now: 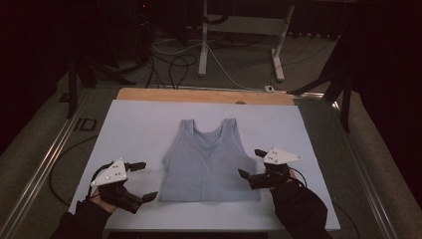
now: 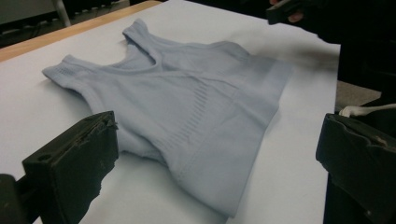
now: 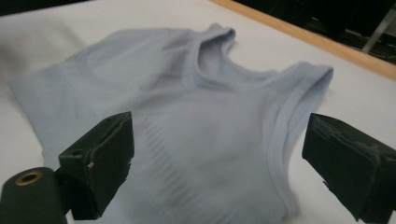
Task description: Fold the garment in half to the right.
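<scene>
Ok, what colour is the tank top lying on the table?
Pale blue-grey; the tank top shows it best in the left gripper view, with a faint ribbed knit band.

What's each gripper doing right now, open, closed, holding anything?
Left gripper: open, holding nothing, beside the tank top.
Right gripper: open, holding nothing, at the top's other side.

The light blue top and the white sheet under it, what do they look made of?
The top looks like soft stretchy knit fabric, matte, with ribbed bands across the chest. The white sheet seems a smooth matte board or paper, hard to say which, laid on a wooden table.
</scene>
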Tool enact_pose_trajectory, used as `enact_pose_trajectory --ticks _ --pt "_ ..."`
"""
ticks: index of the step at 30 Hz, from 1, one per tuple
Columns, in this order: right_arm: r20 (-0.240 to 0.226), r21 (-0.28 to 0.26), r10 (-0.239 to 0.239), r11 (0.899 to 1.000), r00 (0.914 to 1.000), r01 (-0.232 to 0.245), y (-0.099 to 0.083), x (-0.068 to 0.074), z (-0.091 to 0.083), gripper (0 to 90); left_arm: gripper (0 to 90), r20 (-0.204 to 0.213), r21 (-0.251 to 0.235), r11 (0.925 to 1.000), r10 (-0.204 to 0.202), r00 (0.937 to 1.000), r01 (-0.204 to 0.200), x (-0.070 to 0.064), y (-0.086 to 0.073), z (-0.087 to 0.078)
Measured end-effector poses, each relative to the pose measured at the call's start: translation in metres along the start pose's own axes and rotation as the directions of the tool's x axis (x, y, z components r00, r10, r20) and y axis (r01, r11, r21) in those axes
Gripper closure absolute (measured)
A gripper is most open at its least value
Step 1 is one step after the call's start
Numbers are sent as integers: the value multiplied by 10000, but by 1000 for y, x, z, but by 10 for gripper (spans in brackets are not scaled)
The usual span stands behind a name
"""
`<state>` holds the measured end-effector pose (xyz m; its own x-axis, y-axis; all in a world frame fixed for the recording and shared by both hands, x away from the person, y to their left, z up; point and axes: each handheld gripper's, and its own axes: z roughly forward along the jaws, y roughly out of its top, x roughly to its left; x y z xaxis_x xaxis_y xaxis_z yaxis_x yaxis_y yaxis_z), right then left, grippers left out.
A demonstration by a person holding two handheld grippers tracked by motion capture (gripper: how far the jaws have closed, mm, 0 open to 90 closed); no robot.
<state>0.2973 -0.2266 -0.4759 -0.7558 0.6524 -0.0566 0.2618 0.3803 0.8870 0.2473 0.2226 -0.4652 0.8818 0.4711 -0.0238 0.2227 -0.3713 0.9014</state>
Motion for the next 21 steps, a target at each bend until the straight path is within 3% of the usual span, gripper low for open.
enact_pose_trajectory --ticks 2,6,21 --pt "-117 8 -331 9995 9994 331 12 -2 5 91 3 28 7 10000 16 10000 -16 -1 3 0" --pt "-259 -115 -553 9984 9981 551 29 -3 12 91 3 43 202 9997 115 9999 -116 -3 7 3" --pt "-826 -366 -1084 9937 9907 1057 80 -3 53 94 3 -164 589 9982 91 9998 -82 -6 12 11"
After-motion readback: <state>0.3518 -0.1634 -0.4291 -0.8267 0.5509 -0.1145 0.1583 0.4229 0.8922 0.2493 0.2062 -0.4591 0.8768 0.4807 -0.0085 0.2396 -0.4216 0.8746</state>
